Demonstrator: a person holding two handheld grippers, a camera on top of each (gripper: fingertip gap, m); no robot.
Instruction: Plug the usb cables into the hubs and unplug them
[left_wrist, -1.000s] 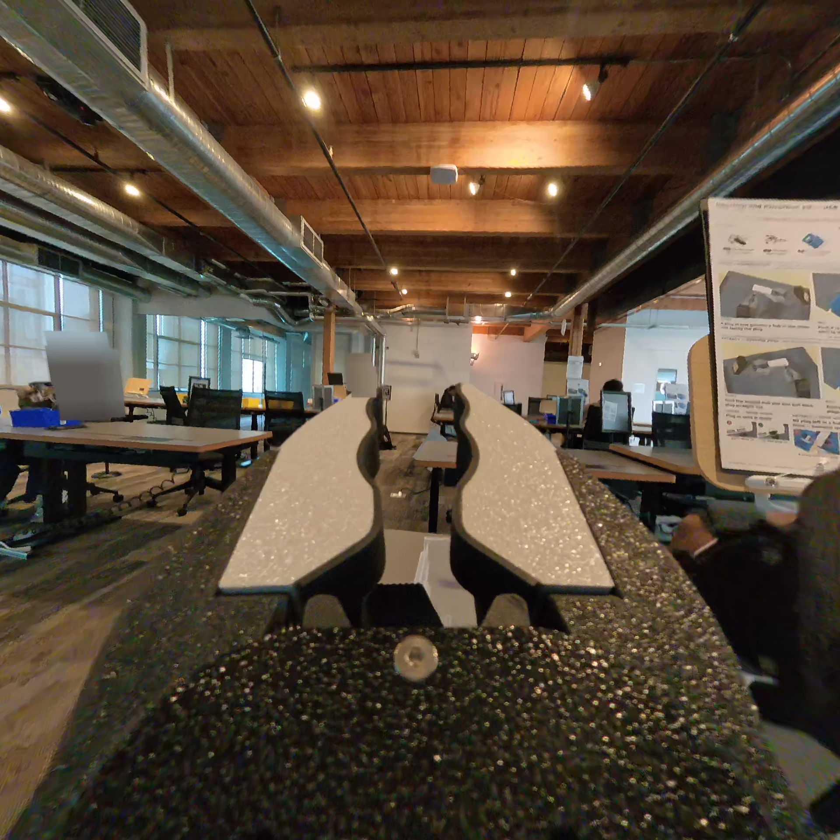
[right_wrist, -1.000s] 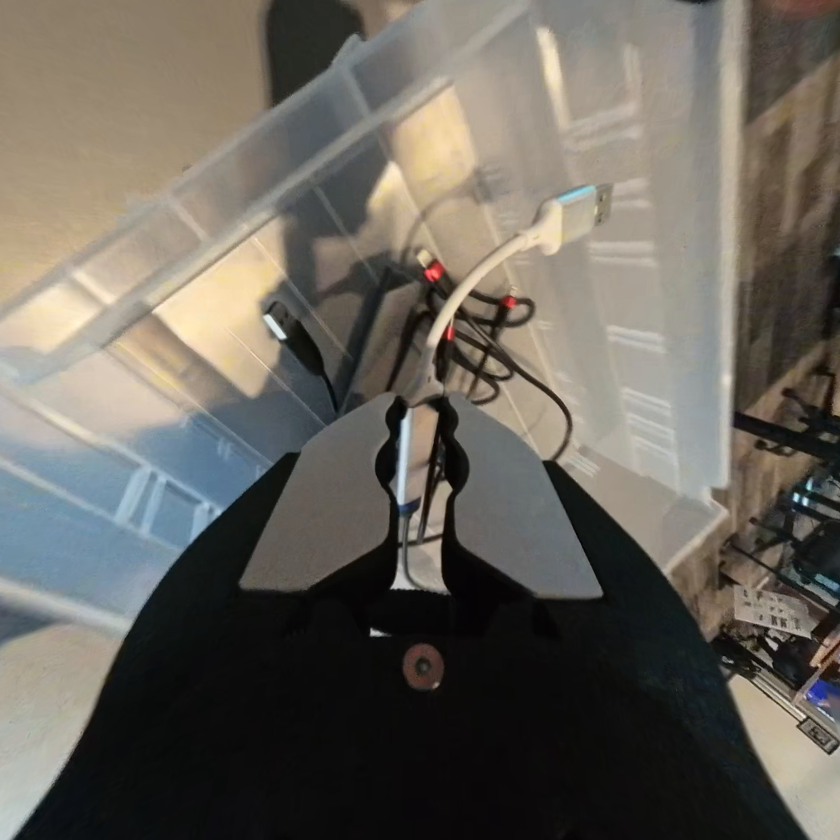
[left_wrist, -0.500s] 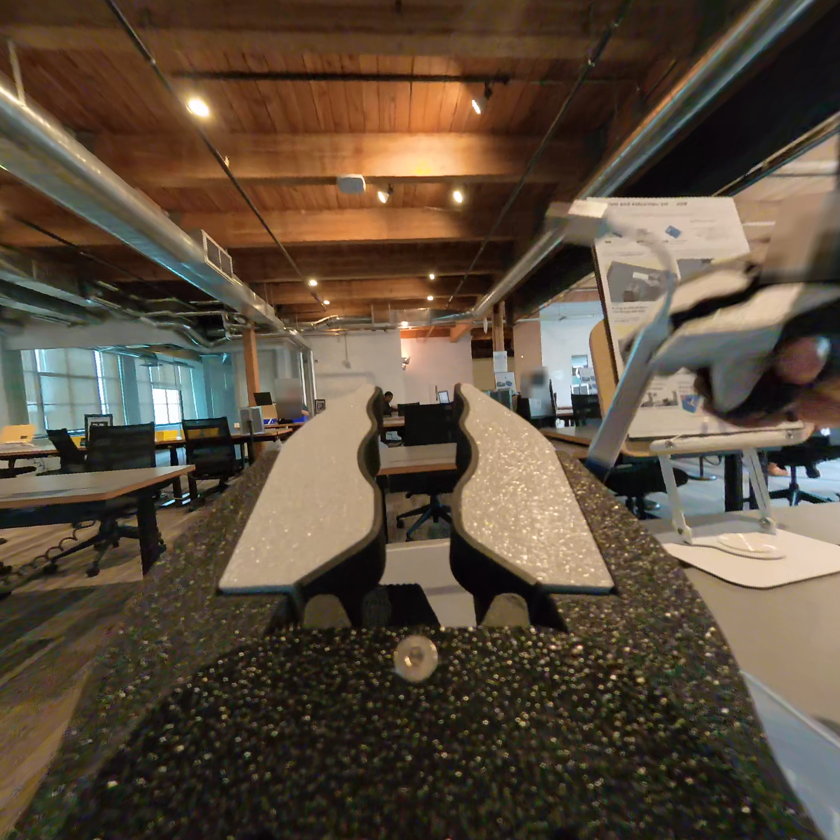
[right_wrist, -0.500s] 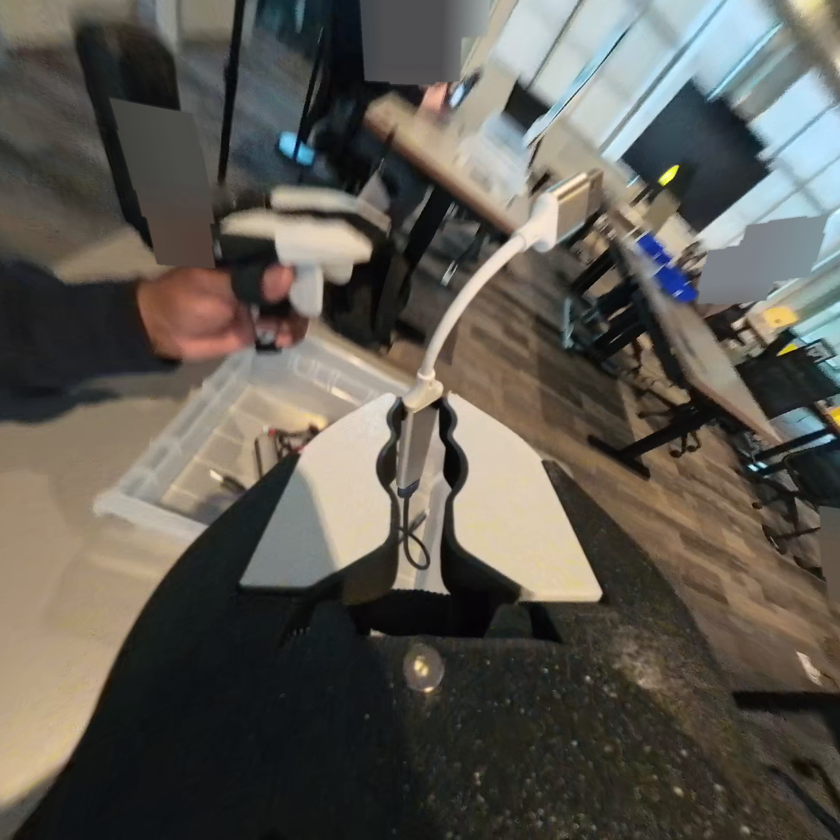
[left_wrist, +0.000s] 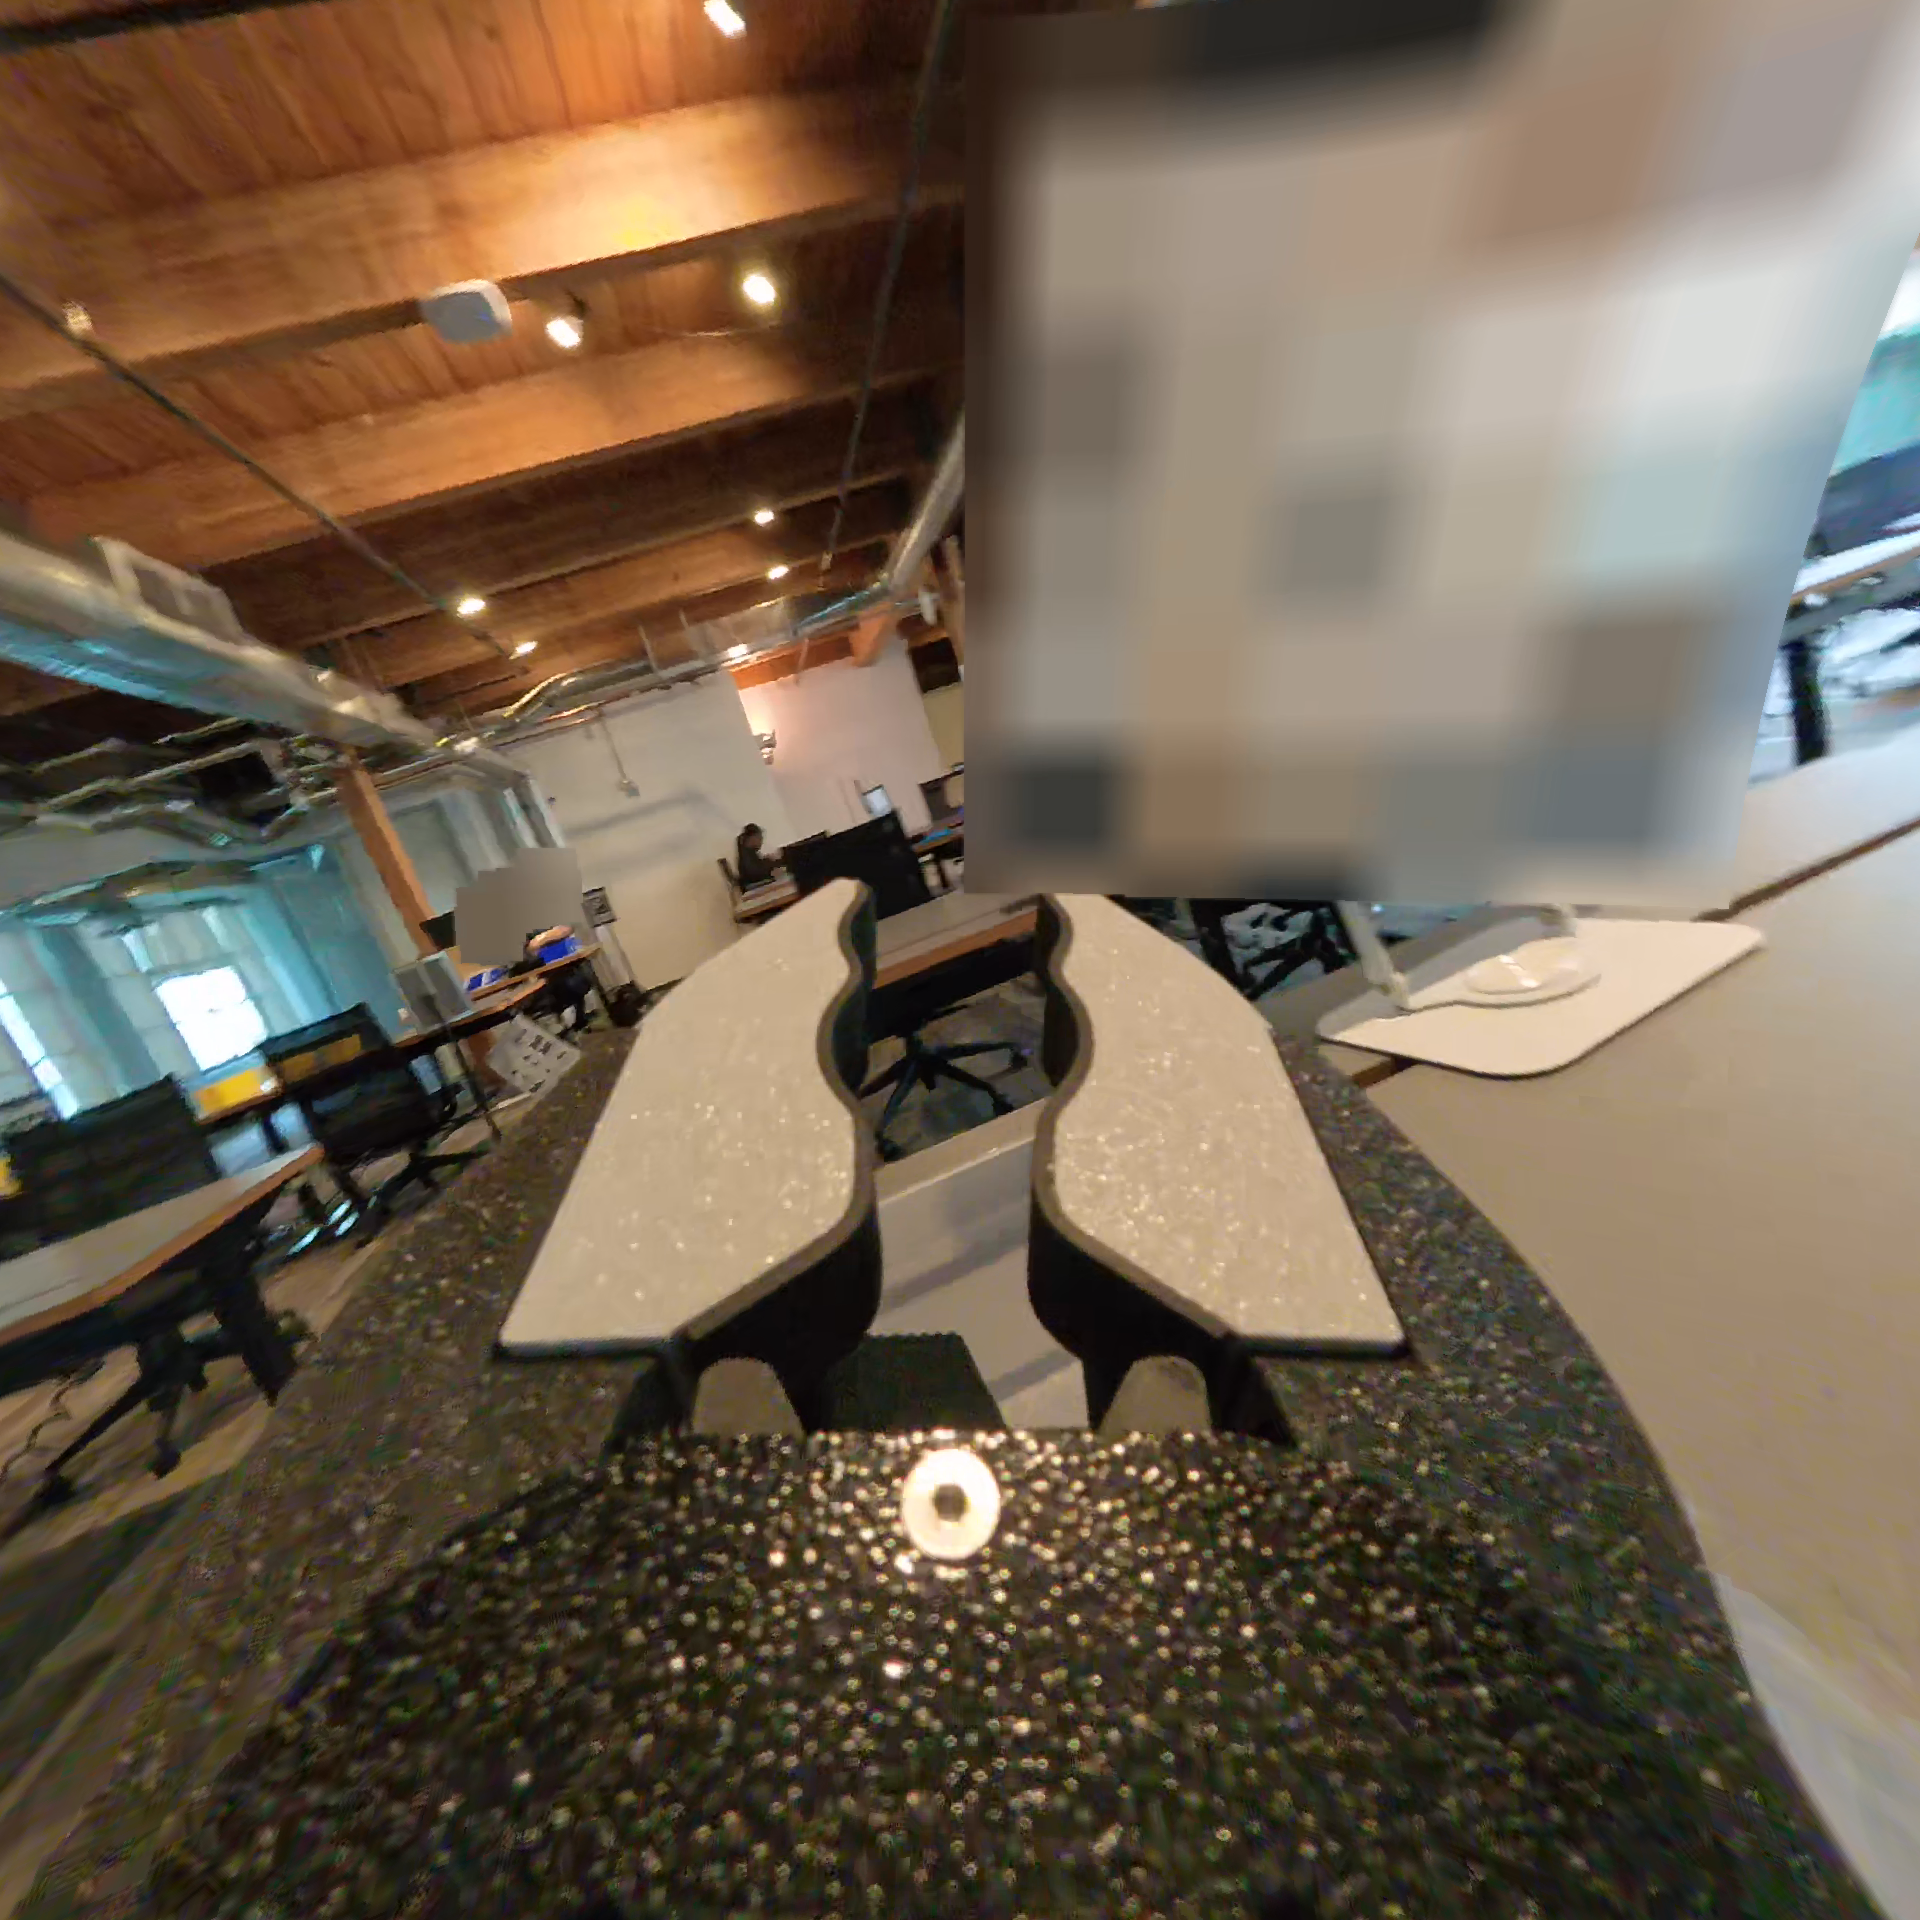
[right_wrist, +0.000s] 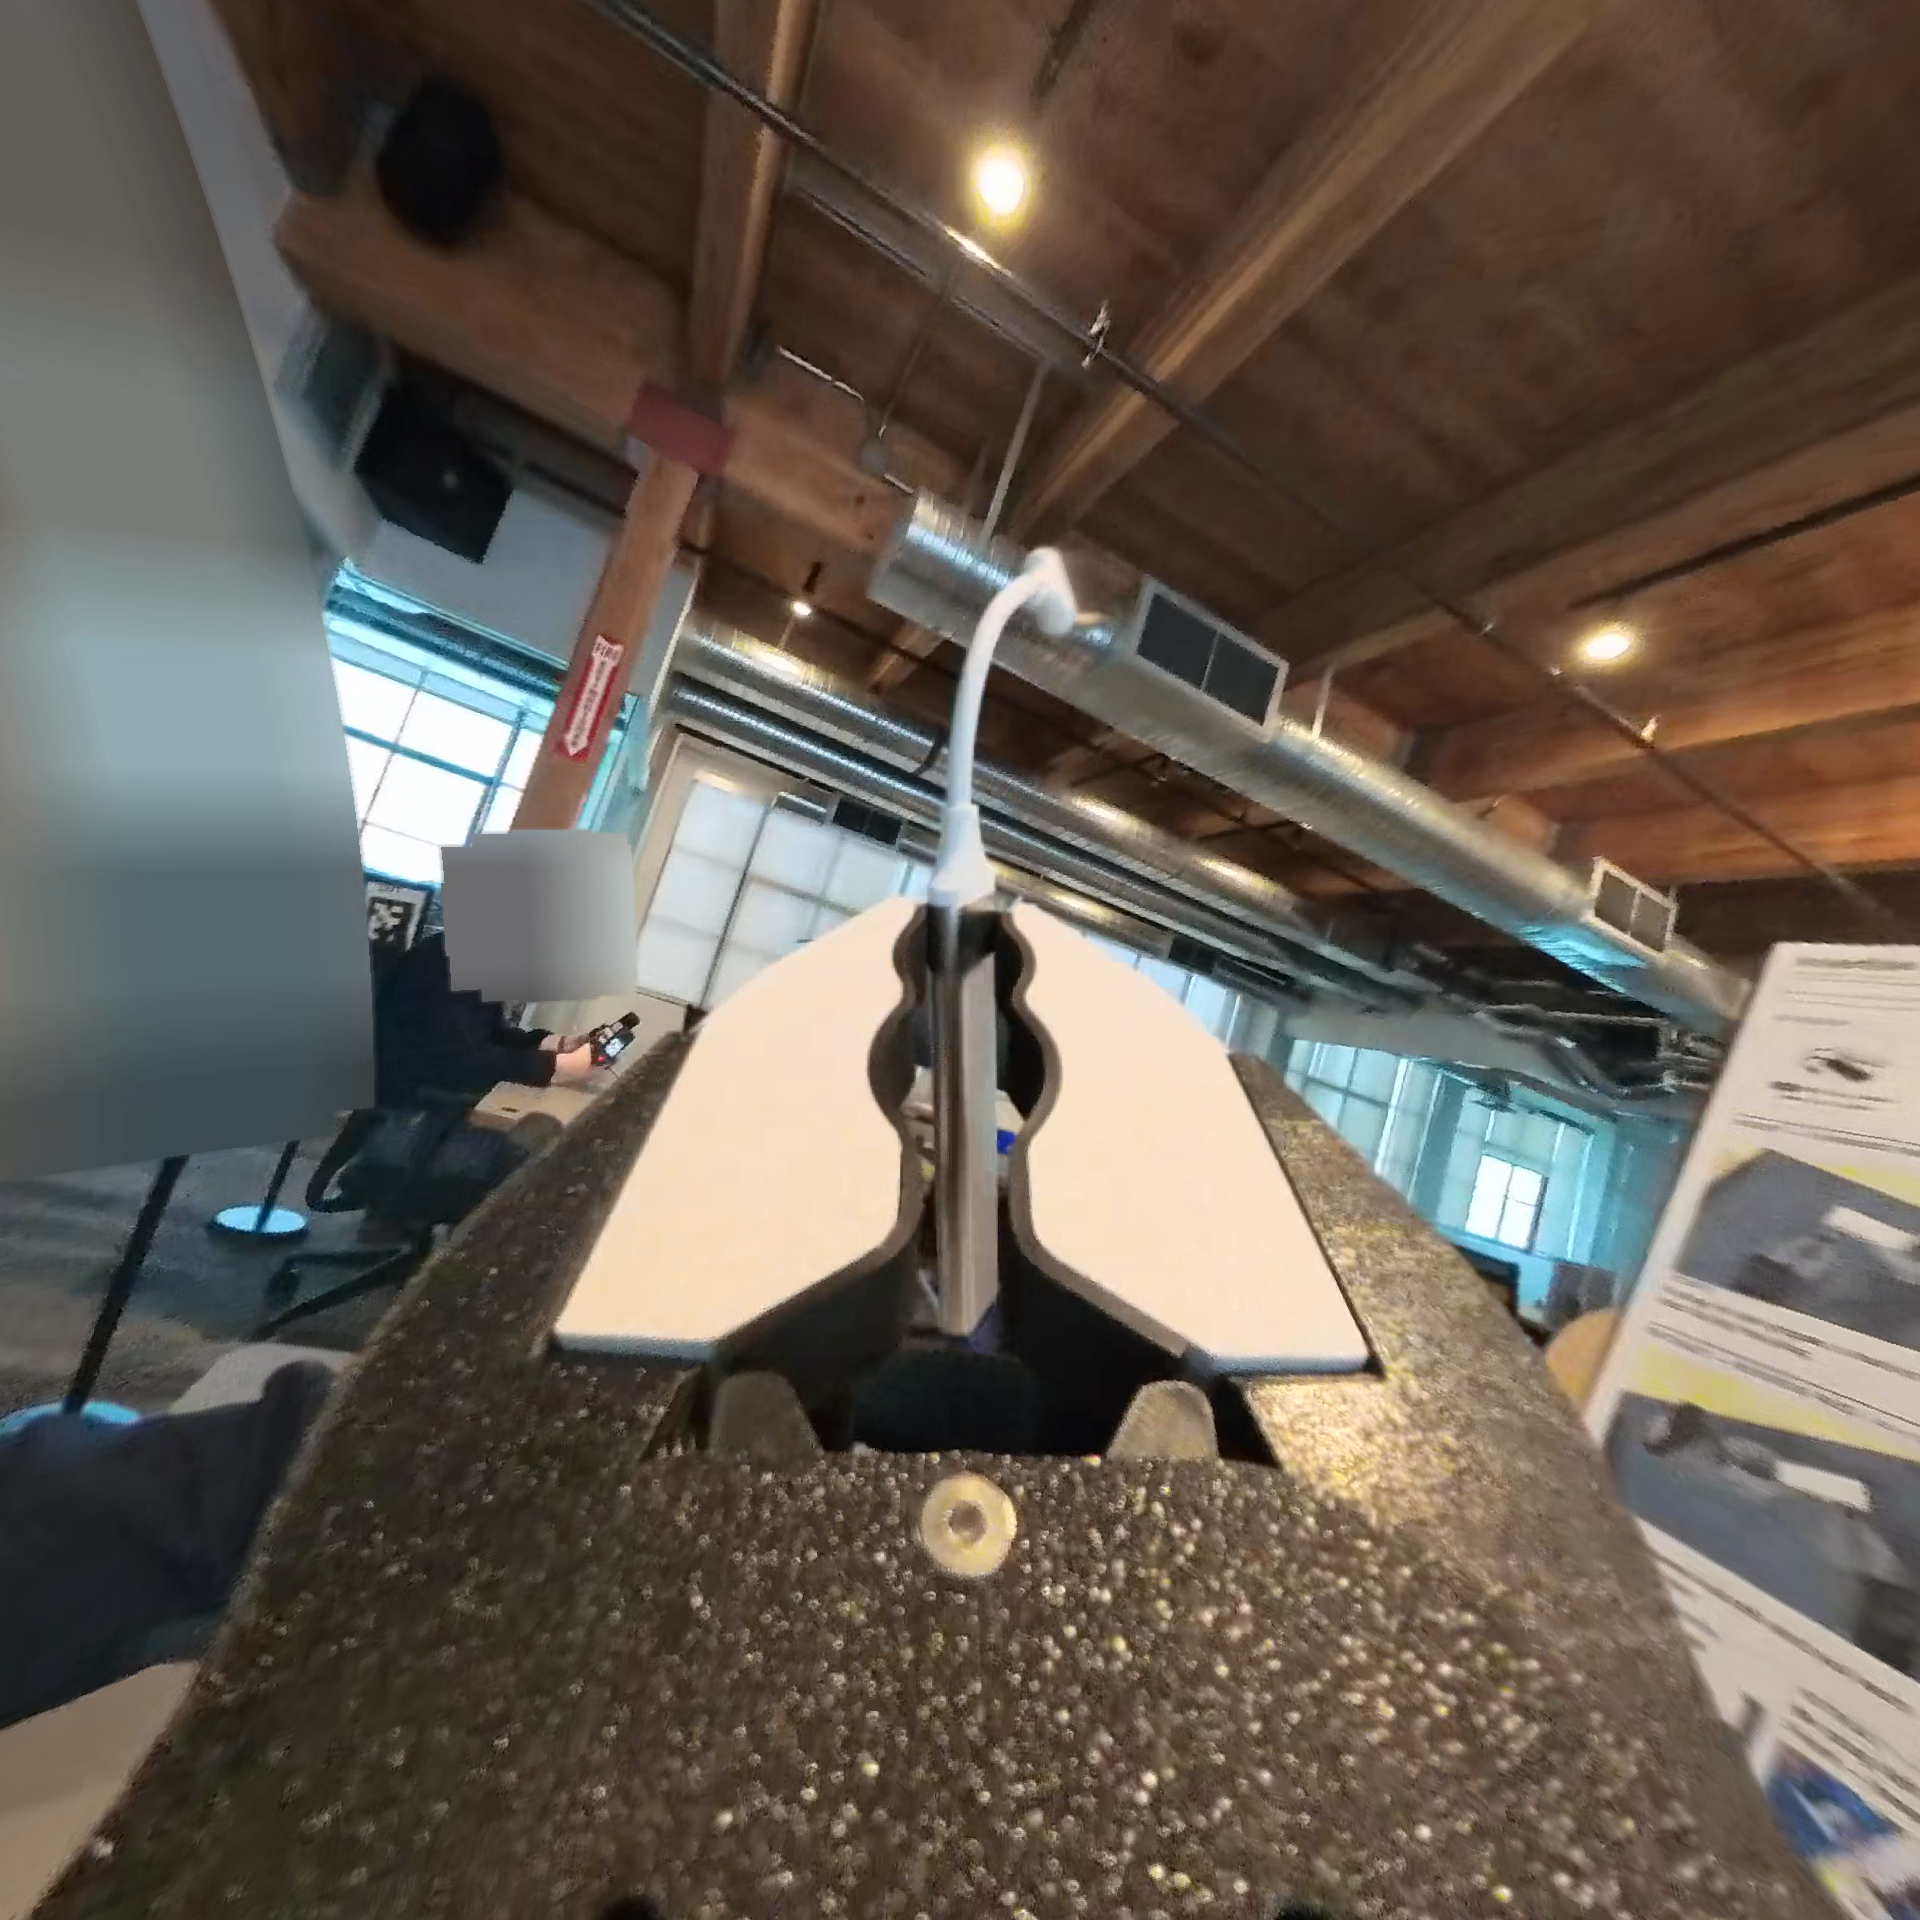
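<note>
Two claws: right claw (right_wrist: 961, 914) clamped on silver hub (right_wrist: 964, 1132), white cable (right_wrist: 982, 707) dangling, slip risk; left claw (left_wrist: 951, 935) parted, empty.

Left gripper (left_wrist: 951, 914): level, pointing far across the room, fingers parted with a clear gap, nothing between them. Right gripper (right_wrist: 961, 914): tilted upward toward the ceiling, fingers clamped on a slim grey hub (right_wrist: 964, 1122).
</note>
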